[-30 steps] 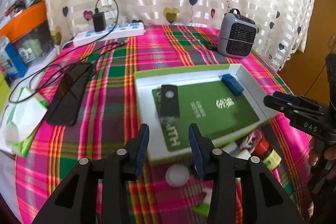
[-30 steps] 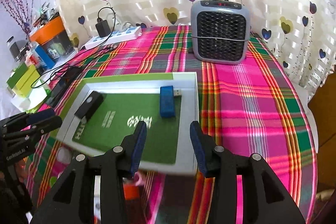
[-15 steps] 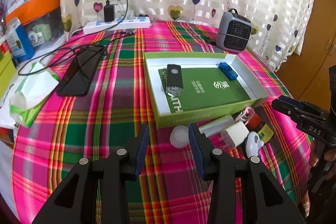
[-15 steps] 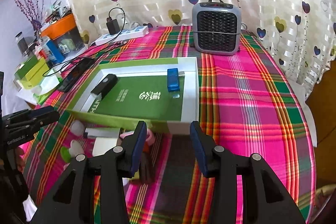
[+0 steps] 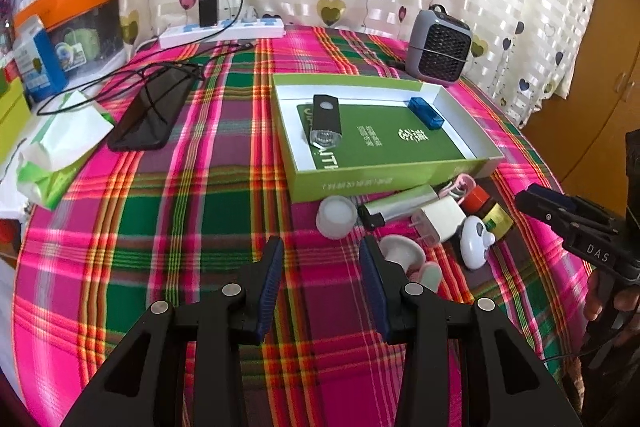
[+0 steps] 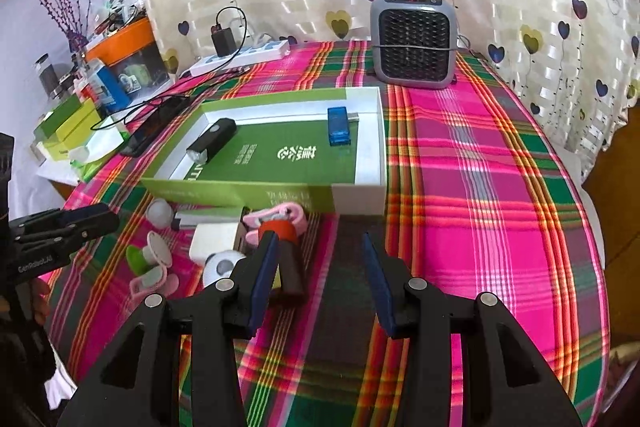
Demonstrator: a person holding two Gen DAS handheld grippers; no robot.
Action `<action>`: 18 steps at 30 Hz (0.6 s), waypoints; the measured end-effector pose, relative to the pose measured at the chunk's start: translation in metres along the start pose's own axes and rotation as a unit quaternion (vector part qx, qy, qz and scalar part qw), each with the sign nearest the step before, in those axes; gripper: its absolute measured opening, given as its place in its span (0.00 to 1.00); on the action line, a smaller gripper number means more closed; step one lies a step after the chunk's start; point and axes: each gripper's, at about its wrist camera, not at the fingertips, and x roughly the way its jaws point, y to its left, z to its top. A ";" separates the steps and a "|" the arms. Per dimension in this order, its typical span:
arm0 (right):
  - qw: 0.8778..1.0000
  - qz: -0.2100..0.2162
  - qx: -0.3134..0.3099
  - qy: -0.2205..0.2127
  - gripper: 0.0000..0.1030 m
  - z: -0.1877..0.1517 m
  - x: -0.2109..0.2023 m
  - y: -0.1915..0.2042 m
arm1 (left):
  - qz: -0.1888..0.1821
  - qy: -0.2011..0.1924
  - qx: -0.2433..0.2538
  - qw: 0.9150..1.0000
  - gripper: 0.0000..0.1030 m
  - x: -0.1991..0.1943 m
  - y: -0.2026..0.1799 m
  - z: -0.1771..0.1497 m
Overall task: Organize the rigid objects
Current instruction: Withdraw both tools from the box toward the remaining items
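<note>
A green box [image 5: 380, 183] [image 6: 240, 193] with a white inside holds a black flashlight [image 5: 326, 121] [image 6: 212, 141] and a blue USB stick [image 5: 426, 111] [image 6: 339, 127] on a green booklet. Several small items lie in front of it: a white round cap [image 5: 336, 217], a silver lighter [image 5: 400, 207], a white charger plug [image 5: 438, 219] [image 6: 214, 243], a panda-faced piece [image 5: 476, 239] and a red-capped bottle [image 6: 280, 227]. My left gripper [image 5: 320, 243] hangs open just short of the cap. Over dark cloth, my right gripper [image 6: 319, 239] is open, the bottle beside its left finger.
A grey fan heater [image 5: 438, 47] [image 6: 414, 43] stands behind the box. A power strip [image 5: 222, 27] with cables, a black phone [image 5: 150, 115] and a tissue pack [image 5: 60, 147] lie at the left. The round table's edge curves down the right side.
Both grippers have drawn back from over the box toward the near side of the table. The small items in front of the box have come into view. Neither gripper's jaws have changed.
</note>
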 end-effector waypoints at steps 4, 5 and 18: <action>1.000 0.006 0.006 0.000 0.43 -0.008 -0.002 0.002 | -0.017 0.002 0.004 1.000 0.37 -0.003 -0.006 -0.009; 1.000 0.009 0.006 0.000 0.43 -0.011 -0.002 0.002 | -0.024 0.004 0.005 1.000 0.37 -0.003 -0.008 -0.012; 1.000 0.026 -0.003 0.012 0.43 -0.023 0.002 0.013 | -0.066 0.031 0.028 0.997 0.37 -0.001 -0.031 -0.035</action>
